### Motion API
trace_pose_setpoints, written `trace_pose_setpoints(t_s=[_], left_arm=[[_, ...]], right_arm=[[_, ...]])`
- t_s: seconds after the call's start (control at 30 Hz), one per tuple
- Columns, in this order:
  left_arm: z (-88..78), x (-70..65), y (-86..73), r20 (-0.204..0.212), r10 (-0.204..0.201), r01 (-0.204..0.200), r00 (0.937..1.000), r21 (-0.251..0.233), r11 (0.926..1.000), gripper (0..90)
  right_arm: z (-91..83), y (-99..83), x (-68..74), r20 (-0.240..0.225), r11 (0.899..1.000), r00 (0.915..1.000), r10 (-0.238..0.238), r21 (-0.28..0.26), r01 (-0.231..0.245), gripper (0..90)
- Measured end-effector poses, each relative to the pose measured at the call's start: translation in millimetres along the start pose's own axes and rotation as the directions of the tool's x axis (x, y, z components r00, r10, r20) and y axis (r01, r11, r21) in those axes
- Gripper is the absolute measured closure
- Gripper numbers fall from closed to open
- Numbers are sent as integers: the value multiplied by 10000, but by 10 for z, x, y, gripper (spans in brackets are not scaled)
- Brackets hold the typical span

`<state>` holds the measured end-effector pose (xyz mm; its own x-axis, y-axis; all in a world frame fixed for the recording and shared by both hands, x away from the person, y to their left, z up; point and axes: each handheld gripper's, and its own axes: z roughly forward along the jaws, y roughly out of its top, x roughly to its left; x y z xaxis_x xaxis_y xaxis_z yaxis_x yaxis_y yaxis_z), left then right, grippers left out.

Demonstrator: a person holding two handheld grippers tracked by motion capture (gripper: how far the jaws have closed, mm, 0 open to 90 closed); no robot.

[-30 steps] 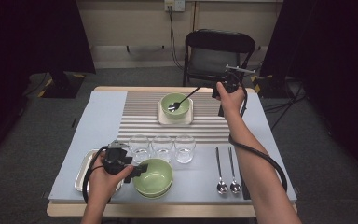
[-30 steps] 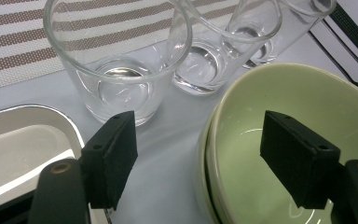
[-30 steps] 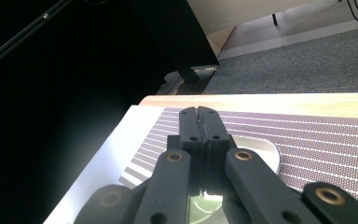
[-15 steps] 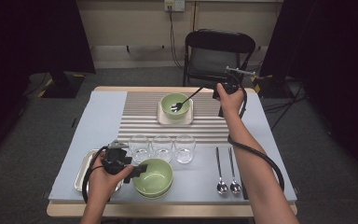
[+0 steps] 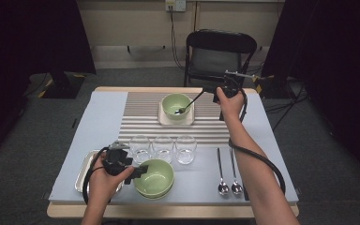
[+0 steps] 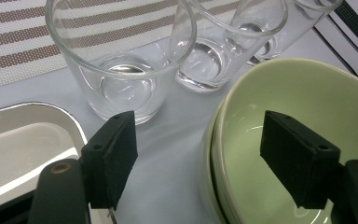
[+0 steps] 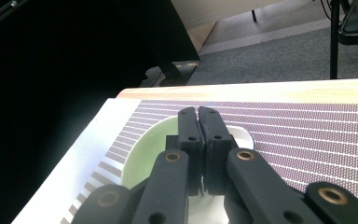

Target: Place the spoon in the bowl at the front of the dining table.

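My right gripper (image 5: 207, 91) hovers over the far right of the striped mat (image 5: 140, 123), shut on the handle of a spoon (image 5: 190, 102). The spoon's tip rests inside the far green bowl (image 5: 174, 102), which stands on a white square plate (image 5: 163, 120). In the right gripper view the jaws of the right gripper (image 7: 198, 112) press together over that bowl (image 7: 142, 156). My left gripper (image 5: 143, 171) is open at the near green bowls (image 5: 155, 180), a stack of two. In the left gripper view the left gripper (image 6: 200, 135) straddles the bowl rim (image 6: 284, 88), one jaw inside and one outside.
Three empty glasses (image 5: 162, 146) stand in a row behind the near bowls. A metal tray (image 5: 83, 169) lies at the near left under my left hand. Two spoons (image 5: 228, 174) lie at the near right. A black chair (image 5: 220, 56) stands beyond the table.
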<state>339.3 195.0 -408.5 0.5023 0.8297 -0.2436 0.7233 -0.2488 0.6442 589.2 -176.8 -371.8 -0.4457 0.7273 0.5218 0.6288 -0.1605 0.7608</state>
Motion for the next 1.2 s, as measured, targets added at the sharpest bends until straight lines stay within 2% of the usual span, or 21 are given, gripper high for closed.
trace_pose_setpoints(t_s=[0.27, 0.53, 0.77, 1.03, 1.2], left_arm=[[-5, -4, 0, -63, -60, 60, 10000, -11, 10000, 272], [-5, -14, 4, -59, 44, -44, 10000, 56, 10000, 272], [3, -21, 4, -47, 53, -53, 10000, 40, 10000, 276], [-6, -16, 4, -4, 21, -21, 10000, 39, 10000, 276], [-5, -23, 5, 26, -46, 47, 10000, -11, 10000, 276]], right_arm=[[0, -54, -1, 123, 10000, 9999, -62, 39, 61, 858], [-39, -110, -20, 308, 9996, 9992, -259, 129, 255, 807], [-56, -165, -52, 277, 9994, 9991, -316, 149, 312, 774], [-100, -182, -98, 398, 9995, 9987, -304, 110, 300, 704], [-108, -213, -121, 466, 9980, 9973, -569, 318, 555, 654]])
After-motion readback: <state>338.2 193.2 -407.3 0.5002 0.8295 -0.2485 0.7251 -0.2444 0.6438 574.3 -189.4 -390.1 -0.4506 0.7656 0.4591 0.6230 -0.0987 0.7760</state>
